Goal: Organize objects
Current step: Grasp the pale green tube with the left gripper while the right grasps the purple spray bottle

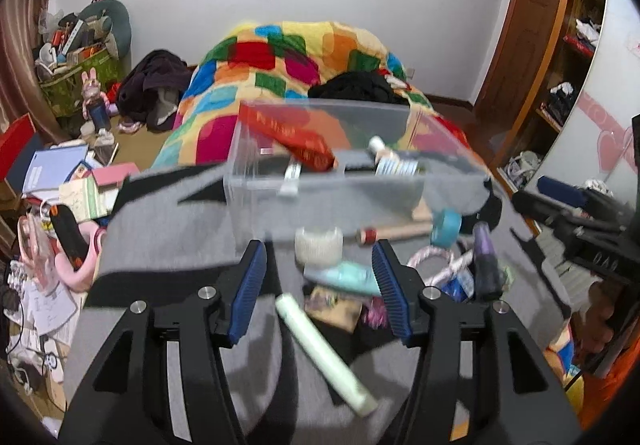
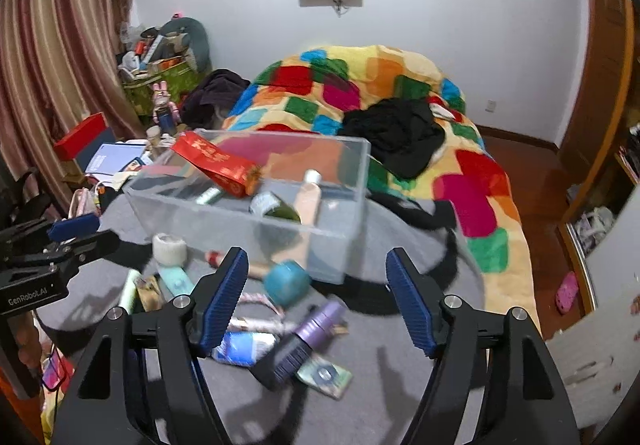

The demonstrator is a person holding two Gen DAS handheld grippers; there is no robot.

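Both grippers, left (image 1: 320,285) and right (image 2: 316,301), gape empty above crowded clutter; grabbing the purple bottle (image 2: 320,325) risks nudging neighbours.

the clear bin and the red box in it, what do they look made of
The bin looks like clear hard plastic, maybe acrylic: see-through walls, straight glossy edges, the blanket showing through it. The red box leaning on its rim looks like glossy printed cardboard: flat faces, creased corners, gold lettering, a soft sheen. Motion blur leaves both finishes somewhat uncertain.
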